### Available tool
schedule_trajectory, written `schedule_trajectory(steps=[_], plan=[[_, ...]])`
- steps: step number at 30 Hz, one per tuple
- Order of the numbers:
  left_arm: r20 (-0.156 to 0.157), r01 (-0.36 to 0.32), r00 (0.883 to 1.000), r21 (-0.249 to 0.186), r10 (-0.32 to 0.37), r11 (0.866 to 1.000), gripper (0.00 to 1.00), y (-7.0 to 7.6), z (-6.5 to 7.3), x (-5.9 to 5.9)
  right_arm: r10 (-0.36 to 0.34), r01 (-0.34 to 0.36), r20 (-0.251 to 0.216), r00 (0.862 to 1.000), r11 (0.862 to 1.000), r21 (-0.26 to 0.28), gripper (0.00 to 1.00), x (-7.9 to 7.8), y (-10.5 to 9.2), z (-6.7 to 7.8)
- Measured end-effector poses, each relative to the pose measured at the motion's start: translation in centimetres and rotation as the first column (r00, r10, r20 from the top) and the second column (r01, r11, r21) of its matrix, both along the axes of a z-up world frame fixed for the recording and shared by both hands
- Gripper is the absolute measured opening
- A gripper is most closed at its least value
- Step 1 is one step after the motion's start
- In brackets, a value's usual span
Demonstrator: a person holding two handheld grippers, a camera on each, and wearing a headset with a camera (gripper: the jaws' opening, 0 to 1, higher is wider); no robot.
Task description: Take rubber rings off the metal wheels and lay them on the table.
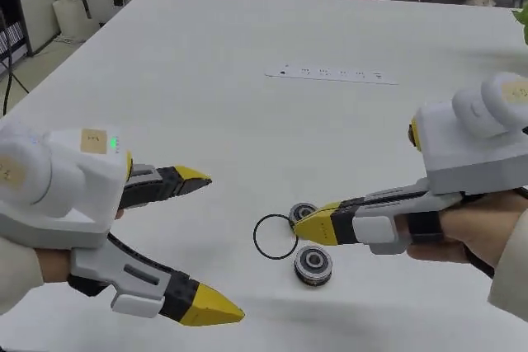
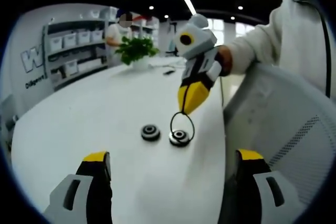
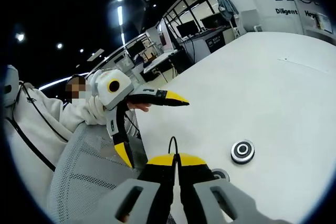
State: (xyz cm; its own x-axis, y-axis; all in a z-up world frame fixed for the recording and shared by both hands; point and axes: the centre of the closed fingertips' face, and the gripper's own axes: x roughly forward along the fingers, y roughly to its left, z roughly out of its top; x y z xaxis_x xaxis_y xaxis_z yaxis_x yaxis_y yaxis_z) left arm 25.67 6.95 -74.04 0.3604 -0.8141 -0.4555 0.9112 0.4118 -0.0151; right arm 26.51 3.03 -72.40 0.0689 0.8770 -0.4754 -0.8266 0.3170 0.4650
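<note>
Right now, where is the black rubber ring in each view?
Head view: the rubber ring is lower centre, at the right gripper's yellow tip.
Left gripper view: centre, hanging from that tip by a wheel.
Right gripper view: lower centre, edge-on, rising from the shut jaws.
Shared landmark: the two metal wheels beside it.

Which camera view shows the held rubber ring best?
The head view: the whole rubber ring reads as a loop against the table, pinched by the right hand-held gripper. The left gripper view shows it overlapping a metal wheel; the right gripper view shows an edge-on sliver.
</note>
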Motion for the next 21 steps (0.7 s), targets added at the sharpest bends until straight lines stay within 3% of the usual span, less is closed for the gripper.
schedule_trajectory(steps=[17, 21], plan=[[-0.021, 0.022, 1.0, 0.016, -0.022, 1.0, 1.0, -0.2, -0.8, -0.3, 0.04, -0.041, -0.012, 0.999, 0.997, -0.071, 0.0, 1.3, 1.9, -2.7], [-0.023, 0.02, 1.0, 0.015, -0.02, 1.0, 1.0, -0.1, -0.9, -0.3, 0.032, -0.033, -0.016, 0.999, 0.997, -0.064, 0.0, 1.8, 2.9, -3.1]])
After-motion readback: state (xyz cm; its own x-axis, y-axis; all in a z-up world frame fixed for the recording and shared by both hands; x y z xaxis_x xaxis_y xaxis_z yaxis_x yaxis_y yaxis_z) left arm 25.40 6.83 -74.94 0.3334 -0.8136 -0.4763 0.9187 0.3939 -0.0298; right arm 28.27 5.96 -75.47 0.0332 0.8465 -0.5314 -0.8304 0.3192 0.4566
